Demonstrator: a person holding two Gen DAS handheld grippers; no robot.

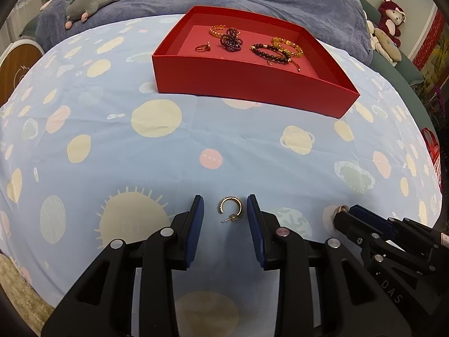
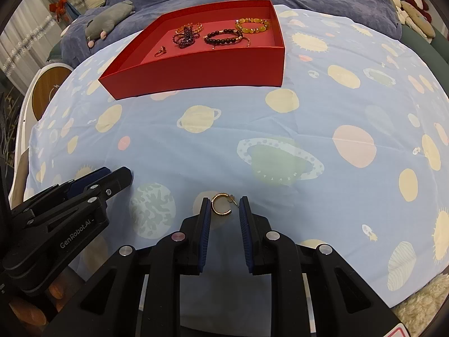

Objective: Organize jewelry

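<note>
Lying flat on the planet-print sheet [image 1: 252, 151] of the bed are two gold hoop earrings, one in front of each gripper.

The left earring [image 1: 230, 197] sits between the fingertips of the left gripper [image 1: 226, 199], post pointing back toward the camera. That gripper stands fairly wide, with blue sheet showing on both sides of the hoop and neither pad touching it.

The right earring [image 2: 221, 213] lies between the tips of the right gripper [image 2: 224, 198], just to the right of the left one. This gripper is set narrow, so hoop and post nearly fill the gap. I cannot tell whether the pads actually press on it or only flank it.

Both grippers point steeply down at the near edge of the sheet, close beside each other.

Well beyond them, further up the bed, stands one open red box [image 1: 247, 81]. I count five pieces in it:
- one small ring [image 1: 202, 47]
- one purple beaded cluster [image 1: 231, 40]
- one orange-gold bracelet [image 1: 217, 31] behind that cluster
- one dark bead bracelet [image 1: 269, 53]
- one amber bead bracelet [image 1: 289, 46], touching the dark one

That makes seven pieces of jewelry in all: five boxed and two out on the sheet.

A grey plush toy [image 1: 92, 1] lies on the dark blue blanket behind the box.
</note>
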